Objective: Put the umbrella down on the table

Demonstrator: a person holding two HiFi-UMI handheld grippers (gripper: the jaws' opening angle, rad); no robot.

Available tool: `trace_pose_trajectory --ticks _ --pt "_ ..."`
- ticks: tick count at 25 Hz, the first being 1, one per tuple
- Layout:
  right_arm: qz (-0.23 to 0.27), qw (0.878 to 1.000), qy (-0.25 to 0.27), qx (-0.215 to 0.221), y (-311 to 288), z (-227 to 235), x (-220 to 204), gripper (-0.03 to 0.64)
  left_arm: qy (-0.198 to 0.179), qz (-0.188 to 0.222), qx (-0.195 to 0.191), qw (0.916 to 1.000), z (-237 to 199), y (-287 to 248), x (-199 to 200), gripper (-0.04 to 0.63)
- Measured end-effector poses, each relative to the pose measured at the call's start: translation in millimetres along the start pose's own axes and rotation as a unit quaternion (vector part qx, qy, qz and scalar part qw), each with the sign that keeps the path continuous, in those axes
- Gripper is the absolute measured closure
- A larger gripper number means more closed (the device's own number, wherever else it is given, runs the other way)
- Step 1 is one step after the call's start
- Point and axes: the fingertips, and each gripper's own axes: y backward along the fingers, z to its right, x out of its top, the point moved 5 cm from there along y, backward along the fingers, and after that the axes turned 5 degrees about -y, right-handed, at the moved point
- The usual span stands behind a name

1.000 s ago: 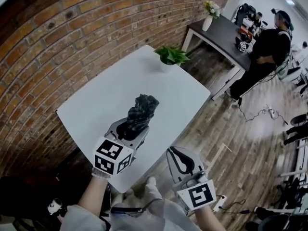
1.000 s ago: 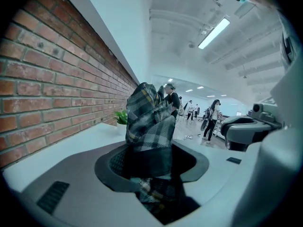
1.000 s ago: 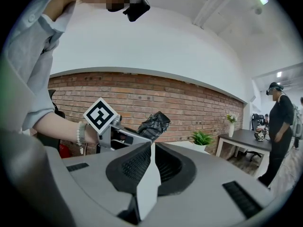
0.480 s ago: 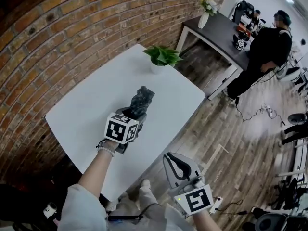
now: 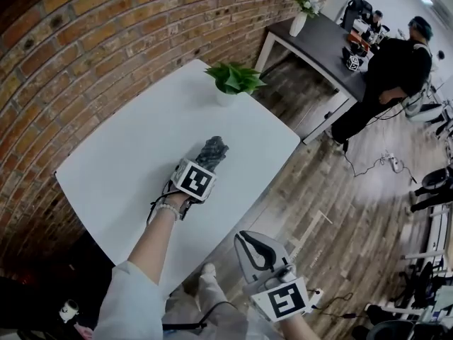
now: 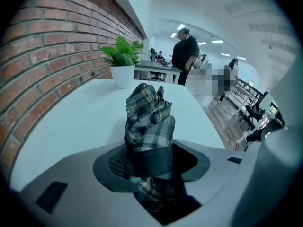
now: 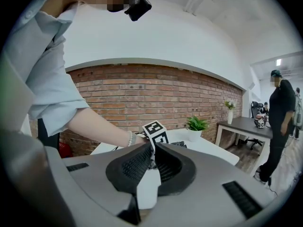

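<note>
A folded dark plaid umbrella (image 5: 211,151) sticks out of my left gripper (image 5: 204,161), low over the middle of the white table (image 5: 120,161). In the left gripper view the umbrella (image 6: 149,122) stands between the two jaws of the left gripper (image 6: 151,162), its bundled top pointing away towards the plant. The pads still press on its lower part while the jaws are opening. My right gripper (image 5: 249,241) hangs off the table's near edge over the wooden floor. Its fingers meet at the tips of the right gripper (image 7: 152,149) with nothing between them.
A potted green plant (image 5: 232,80) stands at the table's far end by the brick wall. Beyond it is a dark table (image 5: 318,44) with a flower vase (image 5: 304,9), and a person in black (image 5: 393,76) beside it. Cables lie on the floor at the right.
My left gripper has gone forward and down over the table with the umbrella, which has tipped from upright to pointing away. The right gripper has sunk a little.
</note>
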Motion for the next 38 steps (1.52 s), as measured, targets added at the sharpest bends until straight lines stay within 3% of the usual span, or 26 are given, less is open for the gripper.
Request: trace_pose_trajectory --ticks 3,6,12,14,16,19,23,31,38 --pt "0.0 1.0 -0.002 0.001 -1.9 2.2 -1.4 0.56 -0.033 -0.032 0.005 0.9989 8.3 -13.1 -5.9 0.351" --pt "-0.002 1.0 -0.009 -0.007 -1.2 4.4 -2.9 0.56 -0.052 -0.032 0.013 0.9981 14.2 -17.7 -7.0 0.329" --pt "0.007 1.0 -0.008 -0.009 0.8 -2.3 4.7 0.56 -0.013 0.014 0.018 0.9997 6.3 10.3 -7.8 0.278" --pt "0.008 1.0 -0.005 -0.009 2.2 -5.9 7.4 0.56 0.001 0.029 0.02 0.9994 4.3 27.9 -12.7 0.281" --pt "0.01 1.0 0.0 -0.007 1.4 -10.3 10.8 0.56 0.023 0.062 0.014 0.9977 2.4 47.8 -14.7 0.326" --pt "0.02 1.0 0.006 -0.003 -0.6 -19.1 19.0 0.56 0.041 0.112 0.033 0.9923 -5.1 83.1 -17.5 0.407" --pt "0.031 0.999 0.013 0.003 0.0 -37.8 28.3 0.56 0.012 0.17 0.093 0.9809 -6.2 138.5 -28.5 0.563" --pt "0.051 0.998 0.029 0.02 4.7 -75.2 49.7 0.56 0.013 0.241 0.136 0.9608 10.2 240.2 -52.3 0.575" --pt "0.065 0.996 0.05 0.026 18.2 -102.7 74.2 0.56 0.032 0.299 0.136 0.9439 40.4 319.5 -65.2 0.576"
